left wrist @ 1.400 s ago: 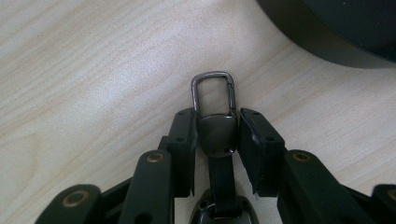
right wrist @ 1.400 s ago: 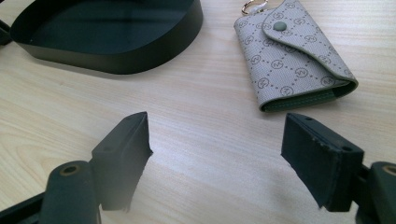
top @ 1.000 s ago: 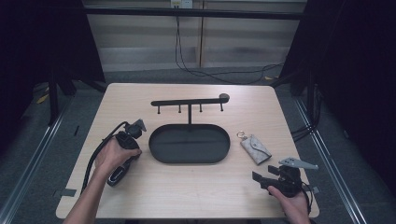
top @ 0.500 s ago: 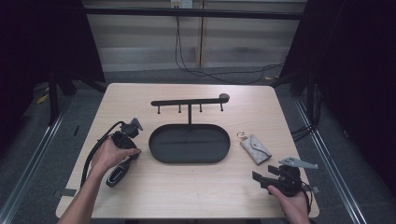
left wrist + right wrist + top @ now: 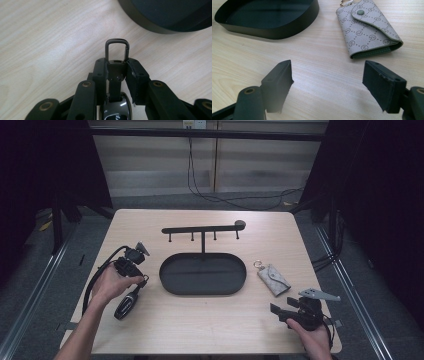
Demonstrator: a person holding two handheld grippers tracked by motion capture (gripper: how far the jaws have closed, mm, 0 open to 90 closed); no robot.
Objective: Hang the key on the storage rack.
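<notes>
Table lot: two hand-held grippers, tray stand, key pouch, key fob.
High view: left gripper (image 5: 141,281) beside oval tray (image 5: 203,273); key pouch (image 5: 273,279) right of the tray; left gripper view: jaws clamp a key fob (image 5: 115,75) by its clip; right gripper view: right gripper (image 5: 327,83) spread wide, near the pouch (image 5: 369,28).
</notes>
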